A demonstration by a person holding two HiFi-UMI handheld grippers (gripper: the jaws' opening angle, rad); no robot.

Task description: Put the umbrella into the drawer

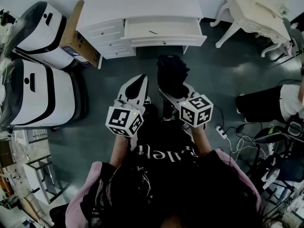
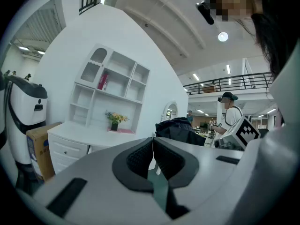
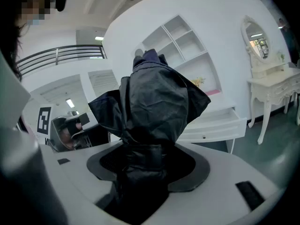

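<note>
you stand facing the white desk (image 1: 142, 6), well back from it, with its wide drawer (image 1: 142, 30) pulled open toward you. the black folded umbrella (image 1: 172, 72) is up off the floor, clamped in your right gripper (image 3: 149, 163); the jaws stand wide around its bunched lower end and the canopy sticks out ahead. your left gripper (image 2: 152, 156) has its jaws pressed together on nothing. this looks like the carry step: the next move calls for closing in on the desk, bringing the umbrella over the drawer opening, lowering it inside, then letting go.
</note>
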